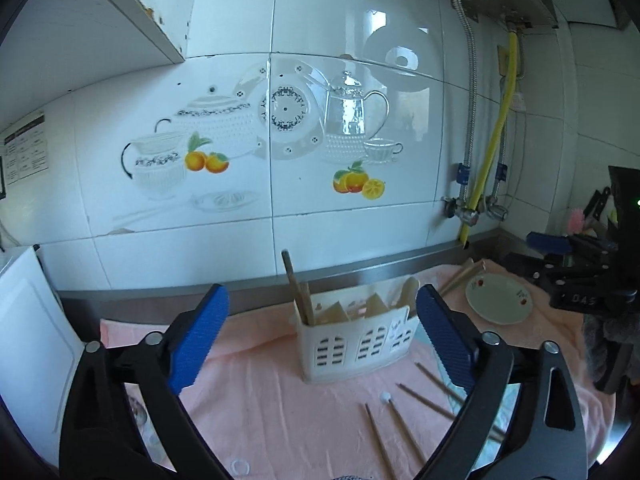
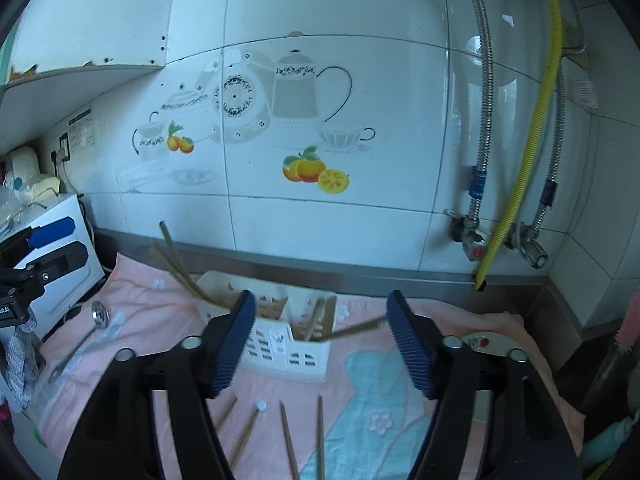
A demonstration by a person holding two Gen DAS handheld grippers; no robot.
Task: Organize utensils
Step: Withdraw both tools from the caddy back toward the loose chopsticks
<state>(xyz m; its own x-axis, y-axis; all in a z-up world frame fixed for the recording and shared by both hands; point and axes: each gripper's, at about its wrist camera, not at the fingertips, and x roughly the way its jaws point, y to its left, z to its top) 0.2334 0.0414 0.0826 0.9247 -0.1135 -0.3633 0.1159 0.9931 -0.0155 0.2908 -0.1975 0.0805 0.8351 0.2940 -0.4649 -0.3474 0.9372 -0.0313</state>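
A white slotted utensil holder [image 1: 354,340] stands on a pink towel [image 1: 260,392]; it also shows in the right wrist view [image 2: 280,344]. Wooden chopsticks [image 1: 298,292] stick up from its left compartment. Several loose chopsticks [image 1: 404,428] lie on the towel in front, and they show in the right wrist view [image 2: 288,436] too. A metal ladle [image 2: 86,332] lies left on the towel. My left gripper [image 1: 322,336] is open and empty, just before the holder. My right gripper [image 2: 320,340] is open and empty, over the holder's right end.
A small plate [image 1: 500,300] with chopsticks behind it sits right of the holder. A white appliance [image 1: 28,328] stands at the left. Steel backsplash ledge, tiled wall and hoses [image 2: 516,184] are behind. A pink brush and bottles [image 2: 624,344] stand at the far right.
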